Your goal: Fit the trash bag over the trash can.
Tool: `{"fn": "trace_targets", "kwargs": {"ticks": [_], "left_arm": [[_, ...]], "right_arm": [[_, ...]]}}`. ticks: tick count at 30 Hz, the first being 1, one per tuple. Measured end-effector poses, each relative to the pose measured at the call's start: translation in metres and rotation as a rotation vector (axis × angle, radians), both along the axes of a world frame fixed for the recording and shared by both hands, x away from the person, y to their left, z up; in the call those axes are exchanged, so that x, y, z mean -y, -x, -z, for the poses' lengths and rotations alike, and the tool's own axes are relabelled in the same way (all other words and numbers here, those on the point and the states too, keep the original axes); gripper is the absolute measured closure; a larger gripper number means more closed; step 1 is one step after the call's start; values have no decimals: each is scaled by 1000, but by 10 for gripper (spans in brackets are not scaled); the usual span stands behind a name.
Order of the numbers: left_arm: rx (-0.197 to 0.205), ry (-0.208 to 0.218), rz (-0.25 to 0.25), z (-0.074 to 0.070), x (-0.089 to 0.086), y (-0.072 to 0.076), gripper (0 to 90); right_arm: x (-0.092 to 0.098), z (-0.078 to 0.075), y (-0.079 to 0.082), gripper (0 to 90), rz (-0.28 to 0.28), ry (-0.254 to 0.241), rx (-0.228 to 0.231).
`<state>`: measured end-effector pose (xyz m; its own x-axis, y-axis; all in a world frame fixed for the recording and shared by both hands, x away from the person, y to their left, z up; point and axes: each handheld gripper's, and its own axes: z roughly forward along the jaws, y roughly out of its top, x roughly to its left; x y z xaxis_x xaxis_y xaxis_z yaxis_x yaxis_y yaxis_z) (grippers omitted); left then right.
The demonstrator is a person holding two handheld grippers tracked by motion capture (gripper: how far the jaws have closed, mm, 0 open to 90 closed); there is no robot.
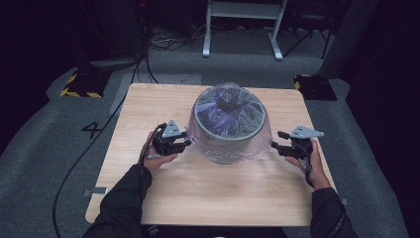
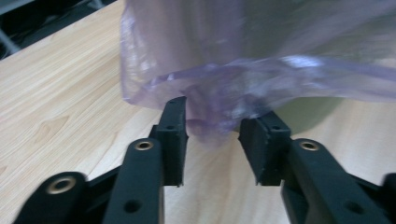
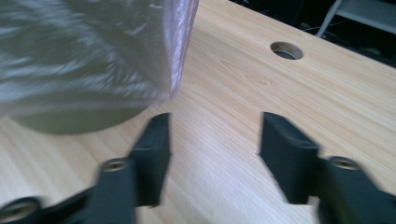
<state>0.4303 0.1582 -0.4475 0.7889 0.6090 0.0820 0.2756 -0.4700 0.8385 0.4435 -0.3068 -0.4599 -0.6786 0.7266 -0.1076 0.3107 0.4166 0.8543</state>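
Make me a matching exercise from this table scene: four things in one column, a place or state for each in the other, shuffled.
1. bin
2. plastic bag
3. left gripper
4. right gripper

A. open, with nothing between its jaws
B. pale purple, pulled over the rim
C. open, with a fold of film between its jaws
D. stands in the middle of the table

Pairs: 1-D, 2-B, 3-C, 4-A

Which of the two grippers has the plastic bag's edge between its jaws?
The left gripper: the purple bag hangs between its open jaws. The right gripper has bare table between.
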Motion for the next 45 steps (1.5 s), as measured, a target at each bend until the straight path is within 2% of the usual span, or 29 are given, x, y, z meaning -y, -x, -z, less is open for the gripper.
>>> {"fn": "trace_targets", "kwargs": {"ticks": [4,7,9,12,14,16,18,19,21,23,25,26,30,33,39,45], "left_arm": [[13,-10,-17,-3,-3,10,382],[32,16,-34,-6,-5,17,257],[42,34,-17,-9,-5,20,211],[53,52,5,-12,0,23,200],[53,58,18,-13,4,25,196],[47,70,31,-15,7,26,203],[46,79,37,-17,9,25,238],[42,82,35,-17,10,24,283],[37,88,42,-18,12,22,364],[39,80,50,-19,13,19,489],[39,73,56,-18,14,18,559],[43,69,61,-18,14,17,623],[44,54,56,-15,15,13,810],[34,49,50,-11,15,9,893],[-8,36,30,3,13,0,898],[-39,-6,25,15,16,-6,898]], "right_arm": [[5,-6,19,254,-54,3,38],[-1,-11,33,210,-96,10,71],[-8,-15,40,192,-109,7,95],[-21,-22,49,182,-122,1,142],[-31,-26,51,182,-148,3,156],[-39,-27,51,195,-152,19,166],[-46,-29,49,211,-157,9,169],[-49,-30,48,250,-159,13,176],[-54,-31,46,361,-171,19,184],[-59,-31,43,502,-185,13,180],[-62,-30,42,595,-201,18,181],[-63,-30,41,684,-205,18,179],[-66,-28,40,875,-221,10,175],[-66,-25,38,900,-209,11,162],[-63,-10,29,900,-184,-5,104],[-60,4,22,900,-161,-25,57]]}}
